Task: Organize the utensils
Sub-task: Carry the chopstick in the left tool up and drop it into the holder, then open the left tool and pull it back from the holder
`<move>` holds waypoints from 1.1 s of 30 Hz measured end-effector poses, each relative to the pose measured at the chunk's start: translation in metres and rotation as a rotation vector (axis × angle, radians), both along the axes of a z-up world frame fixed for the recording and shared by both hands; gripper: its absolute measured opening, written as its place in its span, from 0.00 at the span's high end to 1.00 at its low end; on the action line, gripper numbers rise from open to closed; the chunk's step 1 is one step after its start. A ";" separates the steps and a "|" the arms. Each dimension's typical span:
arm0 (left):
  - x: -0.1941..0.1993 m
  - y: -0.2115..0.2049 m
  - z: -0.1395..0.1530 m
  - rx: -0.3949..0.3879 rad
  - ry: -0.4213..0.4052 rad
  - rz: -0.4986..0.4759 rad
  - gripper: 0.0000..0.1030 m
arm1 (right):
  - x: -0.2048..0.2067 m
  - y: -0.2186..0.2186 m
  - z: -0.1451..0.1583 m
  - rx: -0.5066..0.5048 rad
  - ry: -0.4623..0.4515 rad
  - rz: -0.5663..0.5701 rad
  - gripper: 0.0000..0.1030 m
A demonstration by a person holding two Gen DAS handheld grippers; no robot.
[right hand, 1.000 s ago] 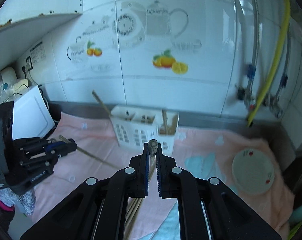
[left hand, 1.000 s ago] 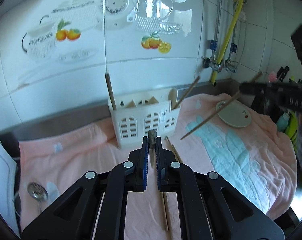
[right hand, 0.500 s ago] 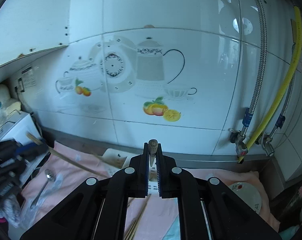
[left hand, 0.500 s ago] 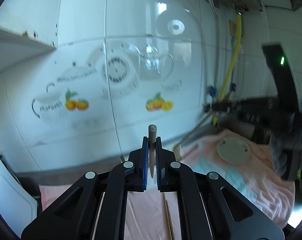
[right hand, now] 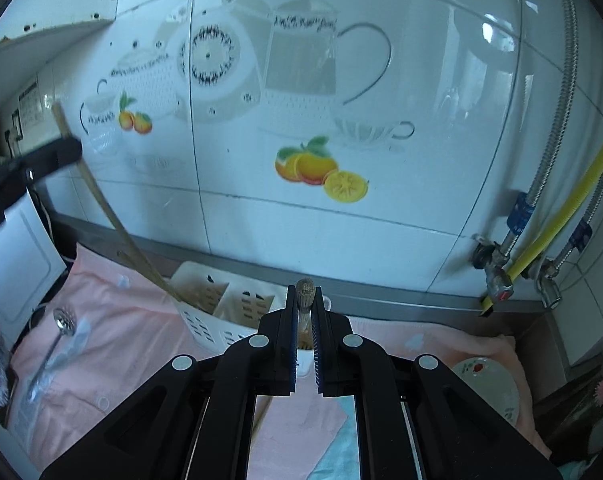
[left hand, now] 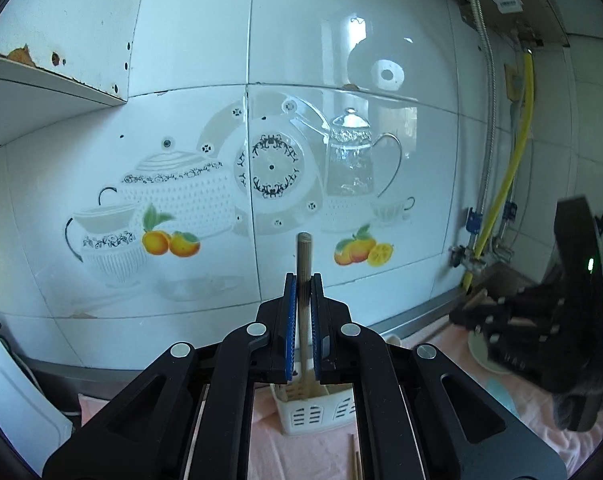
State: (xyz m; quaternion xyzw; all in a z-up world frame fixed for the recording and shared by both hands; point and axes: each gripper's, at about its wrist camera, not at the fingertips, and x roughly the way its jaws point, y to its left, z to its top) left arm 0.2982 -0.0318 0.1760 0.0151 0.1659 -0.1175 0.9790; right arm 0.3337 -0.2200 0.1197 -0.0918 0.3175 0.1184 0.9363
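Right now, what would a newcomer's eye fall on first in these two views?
Each gripper is shut on a wooden chopstick: the left gripper holds its chopstick upright against the tiled wall, the right gripper grips another chopstick. Below them stands a white utensil holder on a pink towel.

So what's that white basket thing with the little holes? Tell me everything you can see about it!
The white basket looks like plastic, a utensil holder split into compartments, with small slots cut in its walls. It stands on the pink cloth close to the tiled wall. A long wooden chopstick, gripped higher up by the left gripper, reaches down into its left end. The right gripper hides its right part.
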 end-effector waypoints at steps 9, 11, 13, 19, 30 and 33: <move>0.014 0.005 -0.007 -0.025 -0.036 0.036 0.95 | 0.005 -0.001 -0.014 -0.018 0.026 0.004 0.94; 0.014 0.007 -0.008 -0.051 -0.046 0.036 0.95 | 0.006 -0.001 -0.018 -0.023 0.032 0.005 0.94; 0.014 0.009 -0.009 -0.069 -0.054 0.033 0.95 | 0.008 -0.001 -0.022 -0.033 0.039 0.001 0.94; 0.021 0.006 -0.013 -0.059 -0.060 0.045 0.95 | 0.010 -0.001 -0.029 -0.037 0.050 0.001 0.94; 0.036 0.005 -0.050 -0.049 0.036 0.026 0.94 | 0.004 -0.001 -0.031 -0.030 0.040 0.004 0.93; 0.038 0.004 -0.059 -0.036 0.071 0.023 0.94 | 0.000 -0.002 -0.028 -0.024 0.028 -0.001 0.92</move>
